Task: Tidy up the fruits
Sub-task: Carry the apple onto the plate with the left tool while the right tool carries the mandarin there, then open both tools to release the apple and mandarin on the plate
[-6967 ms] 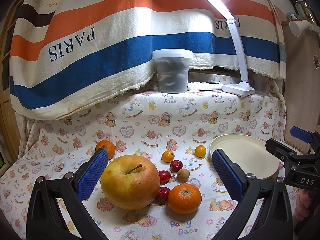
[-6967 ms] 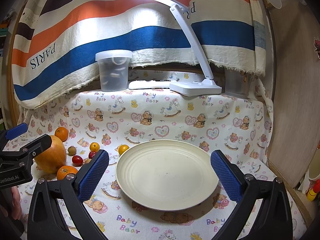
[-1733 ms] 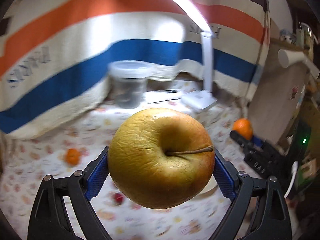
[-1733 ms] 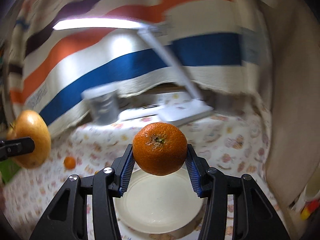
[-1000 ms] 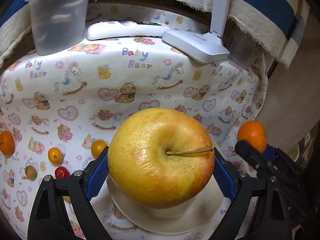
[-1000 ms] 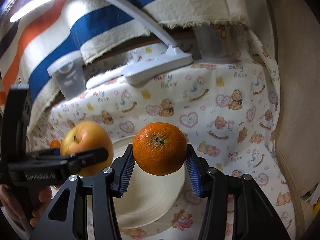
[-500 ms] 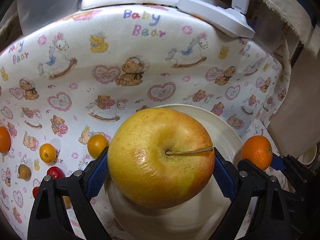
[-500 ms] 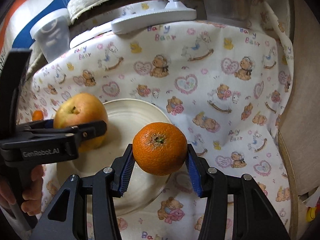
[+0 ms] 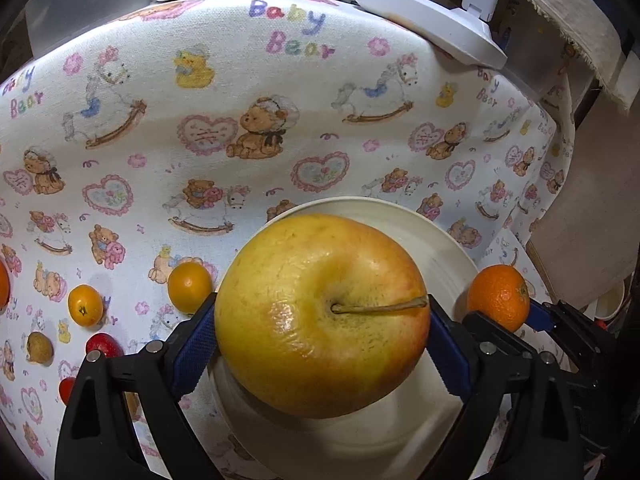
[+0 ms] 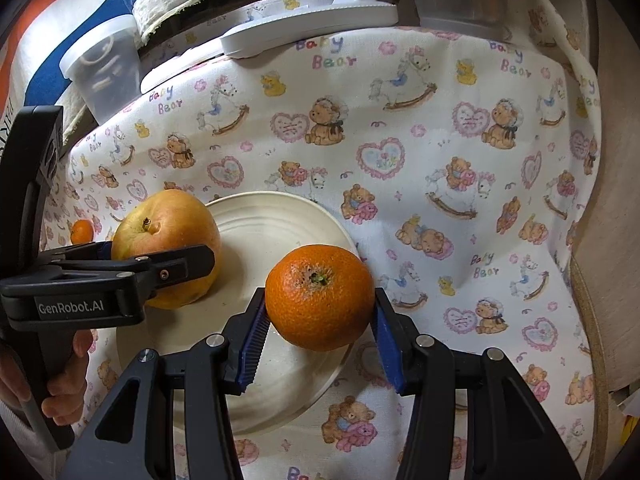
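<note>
Over the cream plate (image 10: pixel 256 216) on the worktop, I hold both tools low with one fruit each. My left tool (image 9: pixel 320 320) is clamped on the large yellow-red apple (image 9: pixel 320 312), pads pressed on both flanks, stem pointing at the right pad. My right tool (image 10: pixel 318 324) is clamped on the mandarin (image 10: pixel 318 296), pads on both sides.

Progress, as I judge it:
- The plate carries no released fruit. In the right wrist view the apple sits over the plate's left part, low enough that I cannot tell whether it touches the surface. The mandarin hangs over the plate's near right rim.
- Both releases remain to be done.
- Left on the bear-print cloth (image 9: pixel 320 128), to the plate's left: two small yellow-orange fruits (image 9: pixel 189 286), a red fruit (image 9: pixel 103 345) with another partly hidden, a brown fruit (image 9: pixel 39 347), and one more mandarin (image 10: pixel 82 231) at the far left.

Clearances:
- The two tools stand just beside each other over the plate; the middle of the plate is bare between the fruits.
- One small yellow-orange fruit lies just beside the plate's left rim, near my left tool's left finger.
- The lamp base (image 10: pixel 308 24) and the lidded tub (image 10: pixel 104 72) stand well apart at the back edge.
- The cloth right of the plate is bare up to the wooden board (image 10: pixel 612 200).
</note>
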`<state>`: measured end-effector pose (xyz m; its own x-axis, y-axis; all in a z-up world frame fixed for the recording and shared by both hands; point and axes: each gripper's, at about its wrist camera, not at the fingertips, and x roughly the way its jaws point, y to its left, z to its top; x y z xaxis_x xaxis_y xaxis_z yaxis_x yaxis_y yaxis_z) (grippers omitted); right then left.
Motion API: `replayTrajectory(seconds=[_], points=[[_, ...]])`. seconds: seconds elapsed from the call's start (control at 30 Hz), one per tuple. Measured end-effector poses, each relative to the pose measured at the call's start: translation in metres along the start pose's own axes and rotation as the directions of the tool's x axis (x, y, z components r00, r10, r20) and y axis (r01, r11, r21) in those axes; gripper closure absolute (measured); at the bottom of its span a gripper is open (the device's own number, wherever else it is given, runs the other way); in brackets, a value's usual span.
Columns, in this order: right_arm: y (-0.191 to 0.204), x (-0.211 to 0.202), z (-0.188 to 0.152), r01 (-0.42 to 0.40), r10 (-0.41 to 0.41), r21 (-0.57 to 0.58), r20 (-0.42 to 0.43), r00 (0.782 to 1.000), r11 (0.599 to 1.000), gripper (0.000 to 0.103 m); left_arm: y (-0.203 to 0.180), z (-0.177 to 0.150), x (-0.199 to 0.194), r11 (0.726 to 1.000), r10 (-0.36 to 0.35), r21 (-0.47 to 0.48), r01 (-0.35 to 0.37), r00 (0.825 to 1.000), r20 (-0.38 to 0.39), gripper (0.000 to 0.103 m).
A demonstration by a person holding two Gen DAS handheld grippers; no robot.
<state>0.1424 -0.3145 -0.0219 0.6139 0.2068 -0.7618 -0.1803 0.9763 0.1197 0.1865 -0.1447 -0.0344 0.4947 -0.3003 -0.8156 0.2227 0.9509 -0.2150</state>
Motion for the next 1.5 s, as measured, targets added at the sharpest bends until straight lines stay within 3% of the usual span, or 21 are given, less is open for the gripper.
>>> replayTrajectory(seconds=[0.2,0.37,0.47,0.6,0.83,0.87,0.93,1.1,1.3,1.43,1.5], points=[[0.001,0.0,0.0,0.002,-0.002,-0.016,-0.001,1.0,1.0,0.051,0.007,0.001,-0.004,0.998,-0.036,-0.053,0.036,0.999,0.005,0.01],[0.002,0.0,0.0,-0.001,0.0,-0.016,-0.002,1.0,1.0,0.05,0.008,-0.002,-0.009,0.999,-0.042,-0.025,0.043,0.999,0.03,0.01],[0.003,-0.006,0.001,0.0,0.001,-0.019,0.035,0.999,1.0,0.034,0.01,-0.003,-0.027,0.999,-0.031,-0.013,0.033,0.994,0.102,0.009],[0.005,-0.014,0.002,0.007,-0.006,-0.016,0.064,0.998,1.0,0.031,0.012,0.001,-0.061,0.999,-0.034,0.004,0.034,0.979,0.199,0.009],[0.013,-0.029,0.003,0.039,-0.037,-0.019,0.124,0.992,0.999,0.03,0.01,-0.007,-0.142,0.997,-0.001,0.069,-0.028,0.922,0.387,0.009],[0.015,-0.032,0.003,0.039,-0.036,-0.018,0.139,0.99,0.999,0.029,0.014,-0.011,-0.152,0.998,0.008,0.053,-0.032,0.918,0.396,0.008],[0.017,-0.04,0.002,0.03,-0.028,-0.006,0.173,0.984,1.0,0.017,0.018,-0.021,-0.168,0.998,0.018,0.043,-0.04,0.904,0.428,0.006],[0.026,-0.062,-0.001,0.009,-0.01,0.006,0.278,0.96,1.0,0.016,0.033,-0.058,-0.197,0.991,0.098,0.025,-0.13,0.846,0.524,0.001],[0.036,-0.077,-0.006,0.037,-0.034,0.0,0.375,0.927,0.999,0.012,0.066,-0.083,-0.215,0.979,0.199,-0.083,-0.186,0.792,0.577,0.001],[0.043,-0.076,-0.008,0.071,-0.055,-0.029,0.378,0.924,0.997,0.012,0.095,-0.089,-0.211,0.977,0.211,-0.156,-0.148,0.804,0.556,0.001],[0.045,-0.076,-0.009,0.06,-0.045,-0.031,0.376,0.925,0.998,0.012,0.107,-0.09,-0.196,0.949,0.307,-0.214,-0.231,0.828,0.469,0.001]])
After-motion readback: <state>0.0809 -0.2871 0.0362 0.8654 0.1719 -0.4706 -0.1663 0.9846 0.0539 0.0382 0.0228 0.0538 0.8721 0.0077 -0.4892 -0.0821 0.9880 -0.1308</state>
